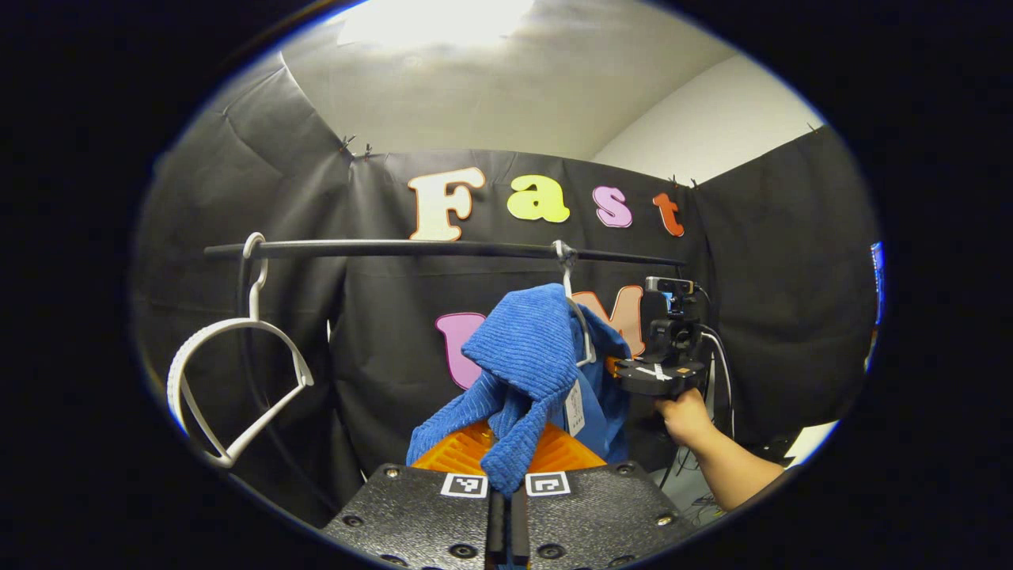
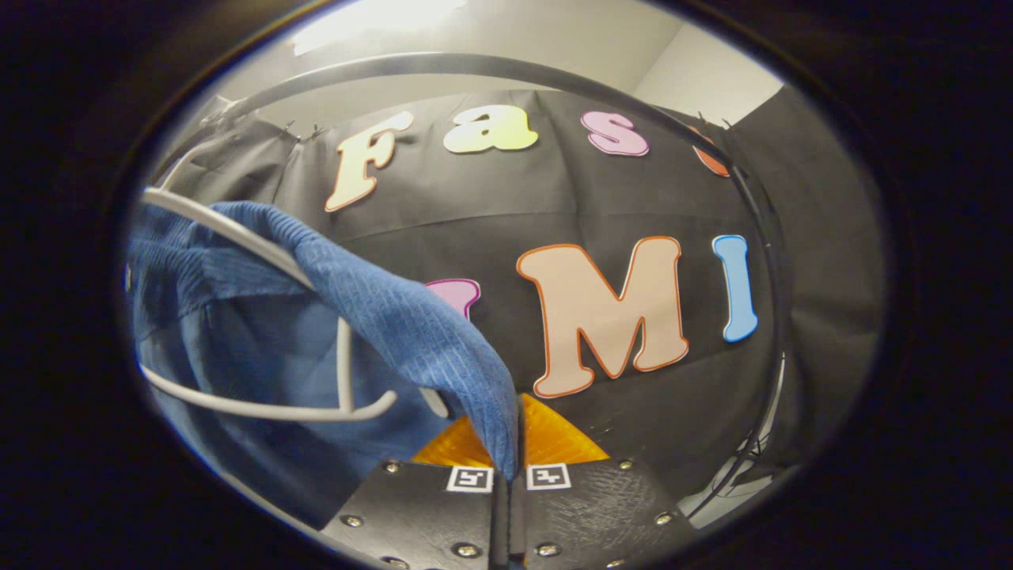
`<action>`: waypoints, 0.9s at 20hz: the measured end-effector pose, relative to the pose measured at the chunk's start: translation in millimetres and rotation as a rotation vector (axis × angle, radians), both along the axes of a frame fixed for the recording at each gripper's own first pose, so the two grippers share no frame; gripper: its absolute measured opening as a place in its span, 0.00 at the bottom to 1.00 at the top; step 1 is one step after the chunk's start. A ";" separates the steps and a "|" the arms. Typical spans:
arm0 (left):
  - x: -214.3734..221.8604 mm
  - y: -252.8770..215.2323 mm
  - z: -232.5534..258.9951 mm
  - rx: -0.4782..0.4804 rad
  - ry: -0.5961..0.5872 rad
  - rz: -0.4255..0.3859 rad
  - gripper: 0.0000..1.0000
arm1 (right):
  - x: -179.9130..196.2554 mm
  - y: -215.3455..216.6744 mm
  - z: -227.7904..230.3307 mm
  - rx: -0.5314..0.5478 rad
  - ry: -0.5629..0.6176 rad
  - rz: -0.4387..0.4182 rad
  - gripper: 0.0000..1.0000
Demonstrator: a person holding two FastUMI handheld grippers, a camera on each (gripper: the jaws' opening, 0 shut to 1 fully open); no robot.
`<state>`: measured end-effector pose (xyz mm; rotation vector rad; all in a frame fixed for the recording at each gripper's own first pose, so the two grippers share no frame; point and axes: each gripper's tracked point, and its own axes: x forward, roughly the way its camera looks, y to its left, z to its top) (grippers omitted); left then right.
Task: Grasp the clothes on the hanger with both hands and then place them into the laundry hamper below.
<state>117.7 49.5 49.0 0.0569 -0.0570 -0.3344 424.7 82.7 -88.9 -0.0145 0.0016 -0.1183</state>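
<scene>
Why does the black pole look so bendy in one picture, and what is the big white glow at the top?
In the right gripper view the fisheye lens bends the rail into an arch; the blue garment up close looks a bit soft. In the left gripper view the rail looks nearly straight, and the ceiling light glares white.

Black screwed gripper body (image 1: 506, 514) (square markers), bare forearm (image 1: 732, 467)

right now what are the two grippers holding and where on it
Both grip the blue garment. The left gripper pinches a bunched fold hanging off its front, the right gripper a narrow edge drawn off the white hanger.
</scene>
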 end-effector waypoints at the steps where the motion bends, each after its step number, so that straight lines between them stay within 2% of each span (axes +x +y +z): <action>1: -1.4 0.4 4.0 -0.018 -0.003 -0.015 0.03 | 6.4 -1.9 5.2 -0.010 -0.010 -0.002 0.01; 7: 4.0 -0.6 -11.1 -0.130 0.104 -0.175 0.03 | 42.7 10.0 -3.9 0.023 0.020 0.124 0.01; 9: 6.3 -2.3 -20.7 -0.163 0.124 -0.225 0.03 | 50.6 22.2 -13.1 0.066 0.051 0.212 0.01; 12: 16.7 1.8 -38.6 -0.182 0.141 -0.233 0.03 | 52.7 32.2 -21.7 0.109 0.101 0.303 0.01; 13: 20.6 6.8 -36.9 -0.187 0.128 -0.223 0.03 | 51.4 31.0 -19.8 0.116 0.098 0.305 0.01; 16: 2.7 -2.6 -8.0 -0.122 0.050 -0.240 0.03 | 59.9 12.7 6.2 0.109 0.023 0.239 0.01; 18: 0.1 4.1 5.6 -0.008 -0.007 -0.174 0.03 | 65.8 13.6 16.7 0.124 0.011 0.260 0.01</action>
